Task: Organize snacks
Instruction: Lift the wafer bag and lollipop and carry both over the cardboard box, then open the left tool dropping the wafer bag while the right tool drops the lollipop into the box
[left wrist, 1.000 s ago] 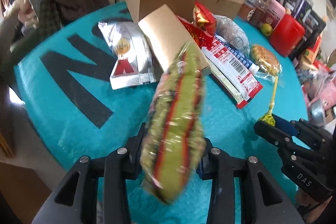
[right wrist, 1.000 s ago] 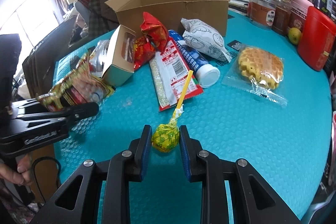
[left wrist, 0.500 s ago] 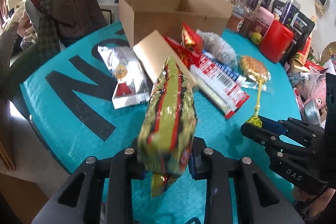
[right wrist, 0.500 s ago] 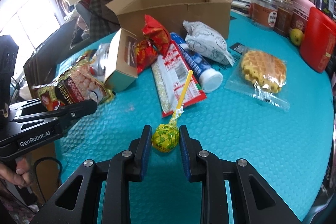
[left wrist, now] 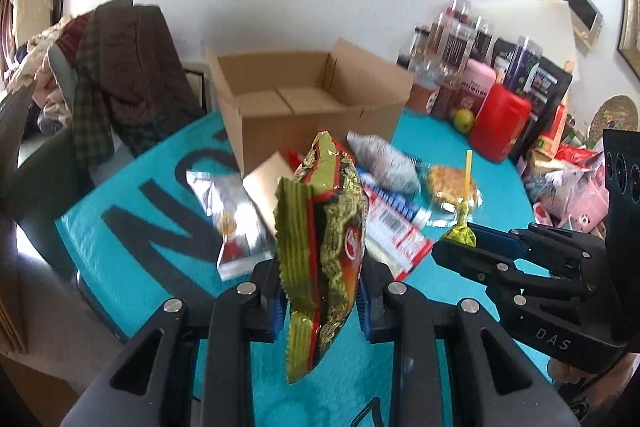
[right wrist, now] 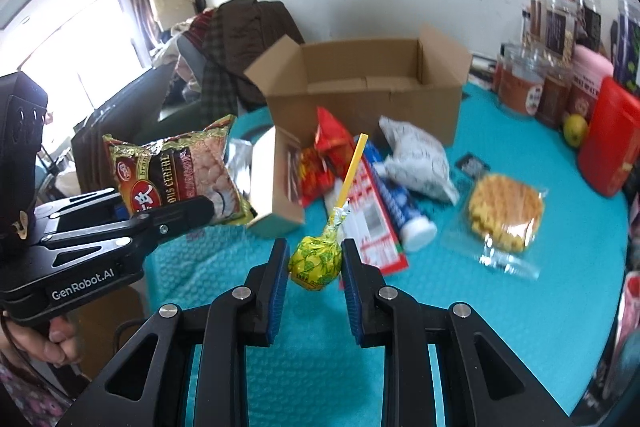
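Note:
My left gripper (left wrist: 320, 301) is shut on a green and red cereal snack bag (left wrist: 324, 247), which stands edge-on above the teal table (left wrist: 140, 227). The same cereal snack bag (right wrist: 180, 175) shows its front at the left of the right wrist view. My right gripper (right wrist: 314, 263) is shut on the yellow wrapped head of a lollipop (right wrist: 316, 259), its yellow stick pointing up and away. That lollipop (left wrist: 462, 231) also appears at the right of the left wrist view. An open cardboard box (left wrist: 304, 107) stands behind the snack pile, its inside bare.
Loose snacks lie before the box: a silver pouch (left wrist: 228, 215), a small brown carton (right wrist: 276, 183), a red bag (right wrist: 324, 155), a white bag (right wrist: 416, 159), a waffle pack (right wrist: 506, 211). Jars and a red canister (right wrist: 608, 143) line the right. Clothes drape a chair (left wrist: 120, 75).
Both grippers have risen with their loads. The views have tilted up, so the box's inside and the wall now show. The snack bag has turned edge-on in the left grip.

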The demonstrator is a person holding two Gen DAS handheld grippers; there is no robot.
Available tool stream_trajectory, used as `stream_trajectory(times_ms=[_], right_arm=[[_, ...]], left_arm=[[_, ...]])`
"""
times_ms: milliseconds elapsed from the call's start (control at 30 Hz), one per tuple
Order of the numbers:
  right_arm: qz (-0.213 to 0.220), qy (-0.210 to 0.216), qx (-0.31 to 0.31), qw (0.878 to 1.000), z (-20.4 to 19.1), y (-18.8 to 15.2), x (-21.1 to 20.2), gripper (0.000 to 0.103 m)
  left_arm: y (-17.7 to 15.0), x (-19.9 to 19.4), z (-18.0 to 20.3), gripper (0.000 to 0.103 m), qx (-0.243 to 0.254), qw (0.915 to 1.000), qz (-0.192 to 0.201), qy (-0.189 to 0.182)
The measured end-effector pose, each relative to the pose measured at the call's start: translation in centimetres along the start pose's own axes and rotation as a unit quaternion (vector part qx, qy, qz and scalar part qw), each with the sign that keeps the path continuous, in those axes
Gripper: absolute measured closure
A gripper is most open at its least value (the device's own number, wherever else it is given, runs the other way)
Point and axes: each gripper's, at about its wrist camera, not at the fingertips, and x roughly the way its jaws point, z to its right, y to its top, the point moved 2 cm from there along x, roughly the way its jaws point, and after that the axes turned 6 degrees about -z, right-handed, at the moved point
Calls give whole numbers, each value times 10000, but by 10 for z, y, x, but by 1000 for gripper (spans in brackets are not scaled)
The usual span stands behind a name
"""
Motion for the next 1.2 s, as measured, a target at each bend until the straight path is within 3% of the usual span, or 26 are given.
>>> stream_trajectory(times_ms=[267, 700, 933, 1200], right_arm=[[343, 5, -116, 9993, 4, 35, -15, 77], [685, -93, -492, 9964, 19, 111, -23, 77], [772, -152, -684, 9946, 30, 153, -12, 77], [609, -128, -662, 9959, 50, 185, 20, 77]], left_arm=[[37, -12, 4, 75, 114, 9986, 523, 56], [103, -6, -2, 75, 164, 9952, 943, 185], [140, 13, -13, 75, 165, 9946, 982, 279], [168, 54, -26, 75, 61, 9975, 663, 232]])
